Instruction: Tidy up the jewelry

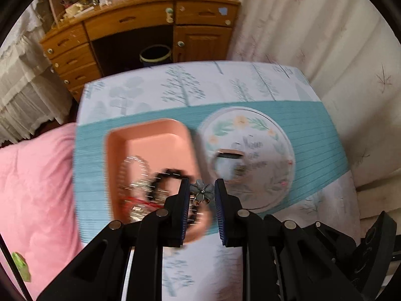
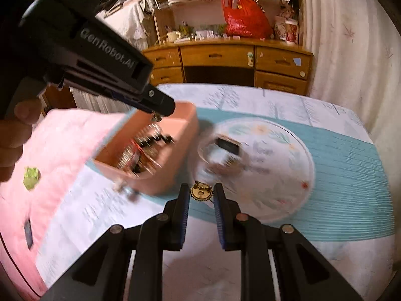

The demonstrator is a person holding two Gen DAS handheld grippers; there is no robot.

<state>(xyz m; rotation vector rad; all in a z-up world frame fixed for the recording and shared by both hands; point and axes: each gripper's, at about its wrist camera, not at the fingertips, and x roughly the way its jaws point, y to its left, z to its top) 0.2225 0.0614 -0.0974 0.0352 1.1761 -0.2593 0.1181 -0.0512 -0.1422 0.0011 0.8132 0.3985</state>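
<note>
My left gripper [image 1: 202, 188] is shut on a grey-blue flower brooch [image 1: 202, 190], held above the table. Below it lies a pink tray [image 1: 150, 135] with a blurred heap of chains, a pearl strand and black pieces [image 1: 145, 183]. My right gripper [image 2: 200, 192] is shut on a round gold brooch [image 2: 200, 193] with a toothed edge. In the right wrist view the left gripper [image 2: 158, 116] hangs over the pink tray [image 2: 183, 125], a small piece at its tip. A round floral plate [image 1: 250, 150] [image 2: 275, 165] lies right of the tray, a small dark-rimmed box [image 2: 225, 150] on it.
The table carries a tree-print cloth [image 1: 175, 87] and a teal striped mat [image 1: 313, 130]. A pink quilt [image 1: 35, 175] lies to the left. A wooden desk with drawers [image 1: 150, 25] and a bin [image 1: 155, 55] stand behind; pale curtains [image 1: 325, 37] hang on the right. A person's hand [image 2: 12, 138] holds the left gripper's handle.
</note>
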